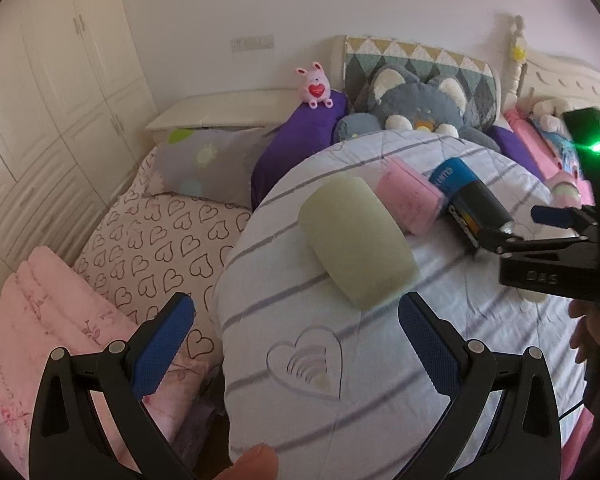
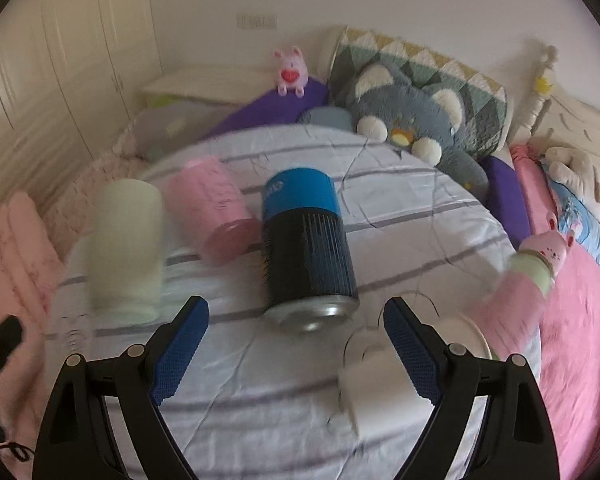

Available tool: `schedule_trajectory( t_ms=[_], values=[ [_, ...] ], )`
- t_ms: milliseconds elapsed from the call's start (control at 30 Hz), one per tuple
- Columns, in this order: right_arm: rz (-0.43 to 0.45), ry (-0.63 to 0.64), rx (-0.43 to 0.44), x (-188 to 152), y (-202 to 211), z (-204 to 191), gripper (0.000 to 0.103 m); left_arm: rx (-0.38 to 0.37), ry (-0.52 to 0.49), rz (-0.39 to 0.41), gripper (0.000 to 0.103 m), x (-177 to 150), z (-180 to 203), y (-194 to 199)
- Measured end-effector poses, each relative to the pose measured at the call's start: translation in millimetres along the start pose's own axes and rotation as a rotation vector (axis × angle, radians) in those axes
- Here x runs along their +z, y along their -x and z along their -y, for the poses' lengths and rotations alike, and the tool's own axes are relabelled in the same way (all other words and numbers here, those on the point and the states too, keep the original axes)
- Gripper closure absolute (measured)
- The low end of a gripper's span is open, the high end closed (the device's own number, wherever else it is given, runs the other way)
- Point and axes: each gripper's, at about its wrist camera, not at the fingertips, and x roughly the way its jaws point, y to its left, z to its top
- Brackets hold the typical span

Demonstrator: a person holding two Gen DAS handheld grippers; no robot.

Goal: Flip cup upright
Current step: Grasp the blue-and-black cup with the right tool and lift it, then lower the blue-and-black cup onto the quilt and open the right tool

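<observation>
Three cups lie on their sides on a striped white quilt. A pale green cup is leftmost, a pink cup is in the middle, and a blue and black cup is to the right. My left gripper is open and empty, just short of the green cup. My right gripper is open and empty, just short of the blue and black cup's metal end. It shows in the left wrist view beside that cup.
A white mug lies by my right finger. A pink bottle with a bunny lid stands at the right. A grey plush cat, pillows and a small pink toy line the headboard. A folded pink blanket lies left.
</observation>
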Motion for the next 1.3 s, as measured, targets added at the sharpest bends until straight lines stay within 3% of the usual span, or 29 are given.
schedule_trajectory(
  t_ms=[400,500,633,967,1167,1300],
  values=[
    [-0.124,0.004,-0.015,19,-60,8,0.014,-0.039,0.001,-0.043,0.0,2,5,-27],
    [-0.139,0.0,-0.005,19,-68,6,0.035,-0.043,0.002,-0.051,0.0,-1,5,-27],
    [-0.12,-0.016,-0.003,17,-65,4,0.035,-0.04,0.002,-0.05,0.0,-5,3,-21],
    [-0.026,-0.106,0.079,6,-4,6,0.036,-0.032,0.016,-0.021,0.0,-18,-9,13],
    [0.031,-0.13,0.1,-28,46,-9,0.036,-0.038,0.02,-0.015,0.0,-41,-15,39],
    [0.071,-0.161,0.115,-68,76,-23,0.035,-0.034,0.008,-0.019,0.0,-61,-17,52]
  ],
)
